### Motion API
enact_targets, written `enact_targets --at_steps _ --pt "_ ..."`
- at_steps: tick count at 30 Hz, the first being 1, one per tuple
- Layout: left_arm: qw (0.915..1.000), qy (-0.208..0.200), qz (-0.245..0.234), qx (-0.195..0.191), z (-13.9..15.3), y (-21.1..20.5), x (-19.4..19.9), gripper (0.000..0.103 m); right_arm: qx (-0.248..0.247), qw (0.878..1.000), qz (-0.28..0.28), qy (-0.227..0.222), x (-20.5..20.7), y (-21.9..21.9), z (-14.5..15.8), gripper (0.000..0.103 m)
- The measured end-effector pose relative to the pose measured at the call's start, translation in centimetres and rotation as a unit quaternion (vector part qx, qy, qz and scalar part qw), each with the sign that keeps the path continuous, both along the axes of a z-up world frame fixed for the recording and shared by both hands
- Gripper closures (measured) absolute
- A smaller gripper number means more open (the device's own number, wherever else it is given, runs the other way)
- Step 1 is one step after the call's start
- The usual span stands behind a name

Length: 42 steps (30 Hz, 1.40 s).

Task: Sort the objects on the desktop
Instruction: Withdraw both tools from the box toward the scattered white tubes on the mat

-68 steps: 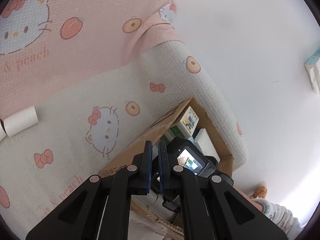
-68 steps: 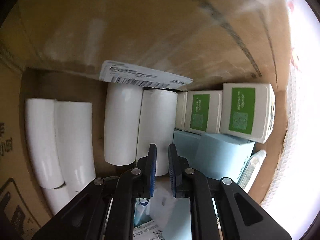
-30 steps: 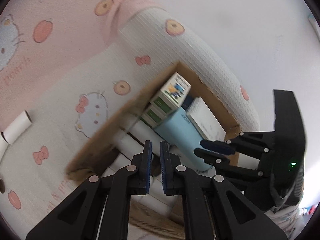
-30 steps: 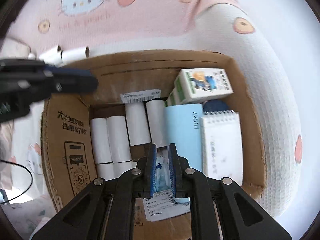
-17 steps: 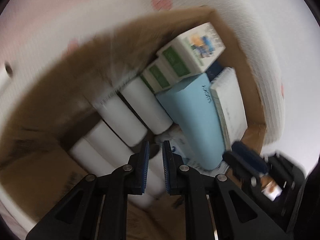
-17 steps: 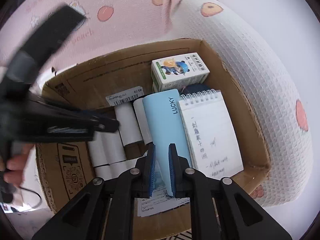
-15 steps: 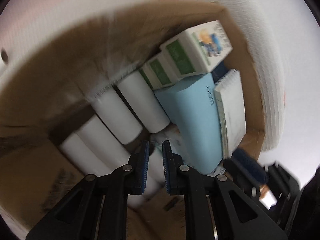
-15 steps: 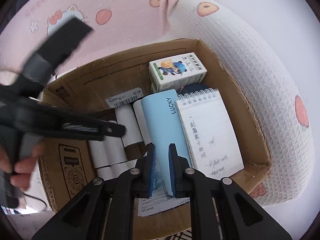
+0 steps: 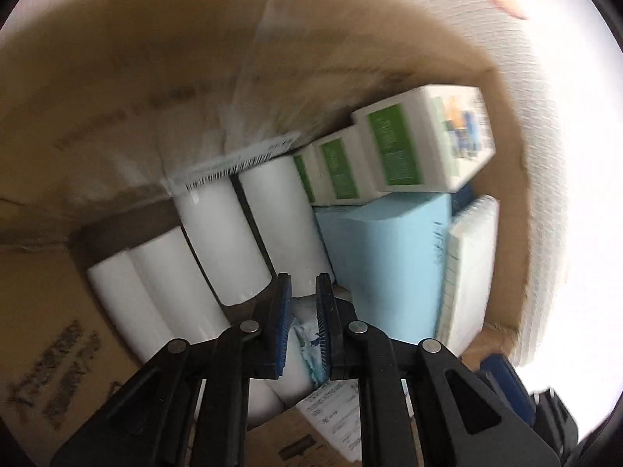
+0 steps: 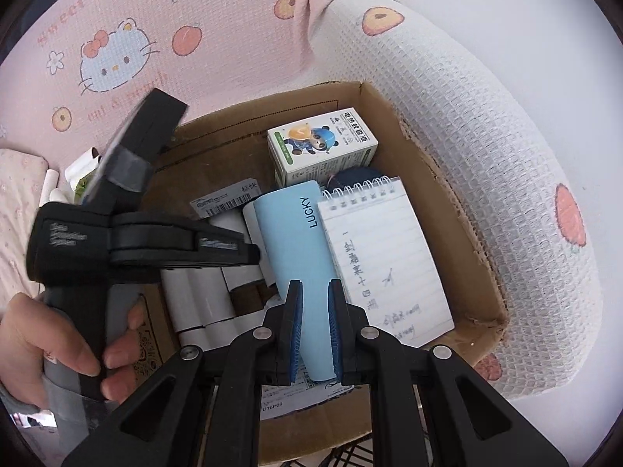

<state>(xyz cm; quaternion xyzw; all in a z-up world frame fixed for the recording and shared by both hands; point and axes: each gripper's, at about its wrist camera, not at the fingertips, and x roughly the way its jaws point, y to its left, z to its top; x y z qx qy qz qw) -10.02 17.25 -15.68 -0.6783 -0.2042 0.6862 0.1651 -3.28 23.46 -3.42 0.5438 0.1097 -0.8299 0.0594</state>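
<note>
A cardboard box (image 10: 459, 210) on a Hello Kitty cloth holds several white paper rolls (image 9: 218, 233), a light blue LUCKY box (image 10: 300, 257), a spiral notepad (image 10: 381, 257) and white-and-green cartons (image 10: 323, 148). My left gripper (image 9: 303, 303) is low inside the box, jaws nearly shut and empty, its tips above a crumpled blue-white packet (image 9: 307, 334) by the rolls; it shows in the right wrist view (image 10: 249, 253). My right gripper (image 10: 313, 307) hovers above the box over the blue box, jaws nearly shut and empty.
The box's tall inner wall (image 9: 155, 78) with a barcode label (image 9: 233, 163) rises behind the rolls. More rolls (image 10: 78, 167) lie on the cloth left of the box. A printed slip (image 10: 280, 401) lies at the box's near end.
My left gripper has dropped from above the cloth down into the box, close to the rolls. My right gripper has risen out of the box and now looks down on it.
</note>
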Motion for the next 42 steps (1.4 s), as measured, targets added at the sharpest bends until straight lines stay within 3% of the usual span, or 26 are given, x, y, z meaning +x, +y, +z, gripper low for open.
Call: enact_targets --at_steps 5,9,11,13,15,21,27,36,42 --pt "0.9948 0.096 -0.035 0.003 5.1 -2.4 0.9 0.091 -0.013 1.0 -0.001 0.002 0.6 -0.3 0.3 0.093" --pt "0.9785 0.188 -0.077 -0.04 9.0 -4.1 2.8 0.09 -0.03 1.0 0.0 0.002 1.5 -1.2 0.2 0.093" --pt "0.9726 0.214 -0.082 -0.039 10.2 -5.2 4.0 0.086 -0.036 0.999 0.002 0.003 1.9 -1.7 0.1 0.093" --pt "0.968 0.235 -0.087 -0.016 11.1 -6.6 4.4 0.071 -0.041 0.999 0.006 0.005 2.4 -2.3 0.4 0.093" --pt "0.9646 0.249 -0.088 -0.005 11.5 -6.5 3.7 0.06 -0.041 0.999 0.009 0.009 3.0 -3.0 0.6 0.093" --pt "0.9585 0.269 -0.093 0.014 11.4 -7.8 6.8 0.055 -0.019 0.999 0.016 0.026 5.2 -5.1 1.9 0.093" --pt "0.9387 0.339 -0.057 0.025 11.3 -12.5 10.4 0.046 0.011 0.997 0.063 0.039 7.1 -8.6 2.5 0.093" --pt "0.9509 0.306 0.037 0.026 7.8 -20.1 11.5 0.044 0.065 0.984 0.153 0.058 8.2 -15.2 3.0 0.093" --pt "0.9473 0.31 0.078 0.022 6.0 -24.6 11.8 0.044 0.088 0.968 0.199 0.126 8.8 -19.5 3.5 0.093"
